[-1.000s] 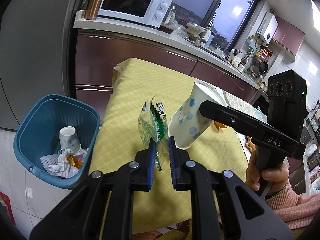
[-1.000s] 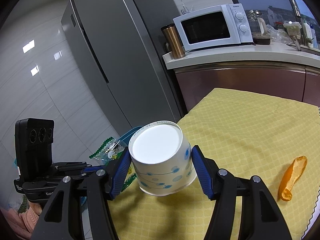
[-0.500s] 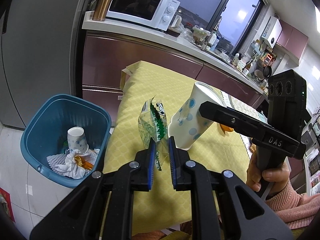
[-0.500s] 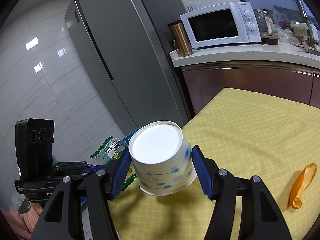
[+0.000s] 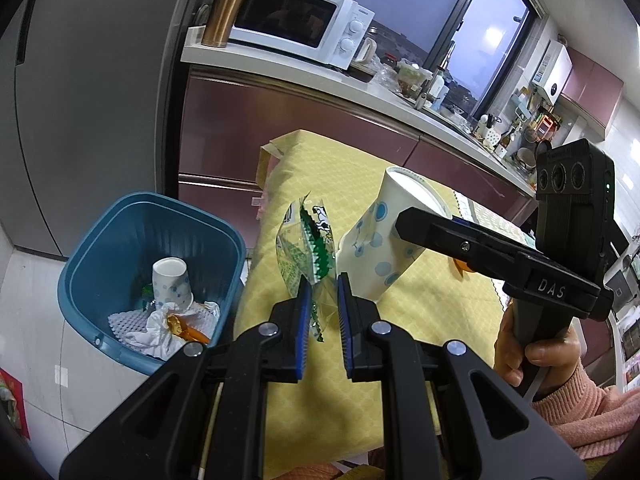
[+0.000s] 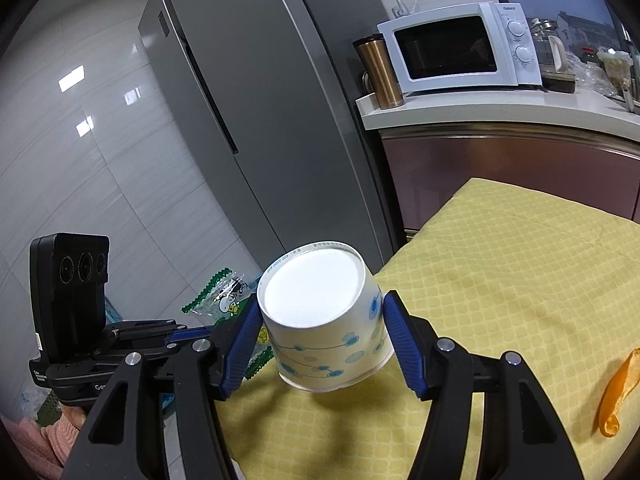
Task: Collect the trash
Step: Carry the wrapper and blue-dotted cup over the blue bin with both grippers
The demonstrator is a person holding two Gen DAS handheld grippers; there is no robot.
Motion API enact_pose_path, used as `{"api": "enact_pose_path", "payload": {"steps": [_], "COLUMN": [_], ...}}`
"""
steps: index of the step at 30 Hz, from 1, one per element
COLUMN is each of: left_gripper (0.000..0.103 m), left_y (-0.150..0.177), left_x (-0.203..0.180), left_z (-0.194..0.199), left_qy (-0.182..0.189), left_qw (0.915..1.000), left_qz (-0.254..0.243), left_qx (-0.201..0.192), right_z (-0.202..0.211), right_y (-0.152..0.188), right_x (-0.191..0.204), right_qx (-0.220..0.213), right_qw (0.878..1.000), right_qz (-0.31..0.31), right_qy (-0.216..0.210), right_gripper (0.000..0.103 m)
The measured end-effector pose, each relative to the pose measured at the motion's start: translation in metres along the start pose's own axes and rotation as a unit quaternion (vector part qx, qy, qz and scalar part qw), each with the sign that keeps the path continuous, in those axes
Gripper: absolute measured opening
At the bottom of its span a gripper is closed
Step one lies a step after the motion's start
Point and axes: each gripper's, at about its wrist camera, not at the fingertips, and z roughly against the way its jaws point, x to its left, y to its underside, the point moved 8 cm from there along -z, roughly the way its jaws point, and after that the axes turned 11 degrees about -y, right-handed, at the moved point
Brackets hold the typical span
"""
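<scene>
Both loads are shown carried toward the bin. Compared with the views of a second earlier, the blue waste bin is seen larger and nearer the centre of the left wrist view, and more of the refrigerator and tiled wall is taken in by the right wrist view; the grips themselves are unchanged. From this it may be judged that both pieces of trash are being brought sideways off the table toward the bin, with release not yet begun.

The left gripper is closed on a clear snack wrapper with green serrated edges, which is pinched at its lower part and stands up above the blue pads. The right gripper is clamped across a white paper cup with blue dots, held tilted with its base toward the right wrist camera, the pads pressed against opposite sides of its wall. Cup and wrapper are held just beside each other, above the table's edge nearest the bin.

In the bin a second dotted paper cup, crumpled white paper and an orange scrap are already lying. One piece of orange peel is left on the yellow quilted tablecloth.

Behind the table, a counter with maroon cabinet fronts is seen, bearing a white microwave and a copper tumbler; a dark window is visible above the cluttered counter farther along.
</scene>
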Motion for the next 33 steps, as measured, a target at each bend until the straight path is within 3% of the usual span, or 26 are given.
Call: {"api": "enact_pose_path", "payload": {"steps": [33], "left_gripper": [0.013], "left_y": [-0.01], "left_x": [0.054], "left_z": [0.004], "left_qy": [-0.053], "left_qw": [0.9981], "left_qz": [0.028], "left_qx": [-0.015], "right_z": [-0.049], "right_y": [-0.012], "right_x": [0.02], "right_qx": [0.025], "right_qw": [0.999], "right_qz": [0.015], "right_qy": [-0.029], "right_gripper": [0.06]}}
